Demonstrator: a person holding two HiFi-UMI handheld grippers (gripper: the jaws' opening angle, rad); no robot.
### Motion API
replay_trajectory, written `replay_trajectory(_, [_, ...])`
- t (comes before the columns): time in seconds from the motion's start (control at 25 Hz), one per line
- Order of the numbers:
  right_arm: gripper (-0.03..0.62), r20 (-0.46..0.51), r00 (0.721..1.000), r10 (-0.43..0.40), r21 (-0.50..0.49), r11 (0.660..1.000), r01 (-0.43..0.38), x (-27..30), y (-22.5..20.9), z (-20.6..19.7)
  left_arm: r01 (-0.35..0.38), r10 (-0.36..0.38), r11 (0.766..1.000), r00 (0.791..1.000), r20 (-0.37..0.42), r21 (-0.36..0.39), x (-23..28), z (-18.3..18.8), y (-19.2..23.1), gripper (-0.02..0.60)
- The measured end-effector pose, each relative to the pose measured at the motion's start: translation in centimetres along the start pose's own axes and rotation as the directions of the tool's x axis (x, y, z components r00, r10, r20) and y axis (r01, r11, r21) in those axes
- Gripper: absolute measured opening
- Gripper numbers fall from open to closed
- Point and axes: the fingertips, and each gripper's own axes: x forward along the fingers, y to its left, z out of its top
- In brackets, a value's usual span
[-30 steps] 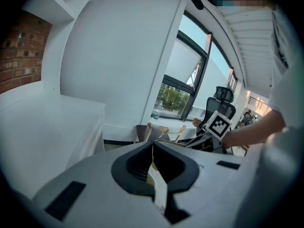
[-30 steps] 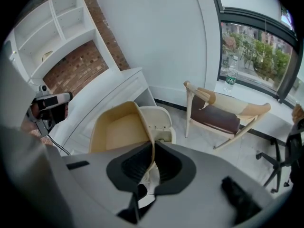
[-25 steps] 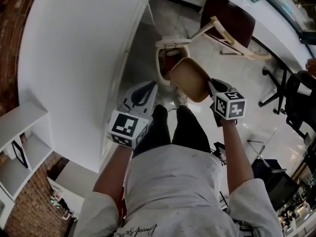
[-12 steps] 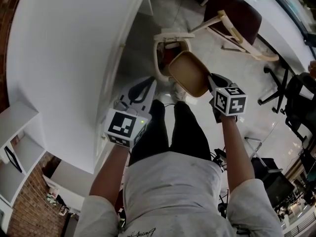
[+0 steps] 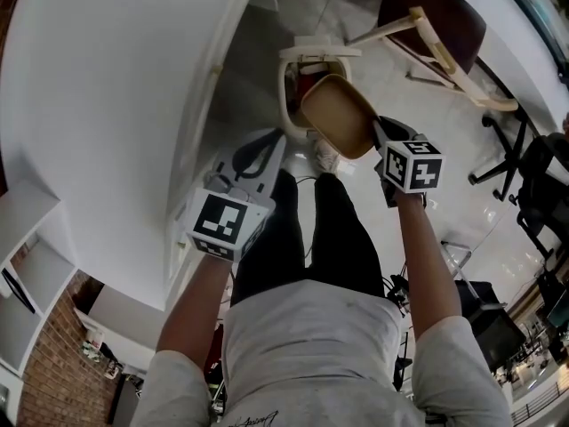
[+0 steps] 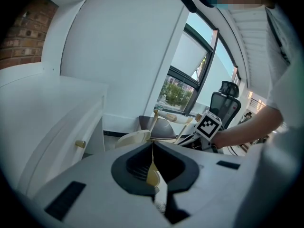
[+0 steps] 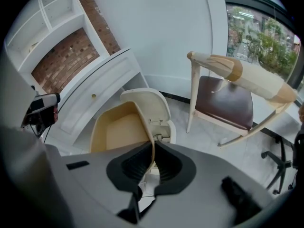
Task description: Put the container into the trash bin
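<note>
One tan paper container (image 5: 338, 124) hangs tilted toward open cream trash bin (image 5: 293, 83) at 12 o'clock, rim clamped in right tool (image 5: 380, 139) for drop; left tool (image 5: 267, 149) closed, idle.

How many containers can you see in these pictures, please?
1: a tan container, its rim clamped in the right gripper, held over the open trash bin. Others may lie hidden inside it.

Tan container (image 5: 338, 130); cream trash bin (image 5: 287, 100); brown chair seat (image 5: 436, 14).
</note>
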Motion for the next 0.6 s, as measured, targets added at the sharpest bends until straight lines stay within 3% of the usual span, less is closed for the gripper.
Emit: replay_trajectory(0.6, [0.04,-0.033,0.999,-0.029,0.04,0.999,0.031,5.0,-1.4,-1.6,0.012,-0.013,1.0,1.0,-0.022,-0.022,2.2,-2.5,1.5,0.018])
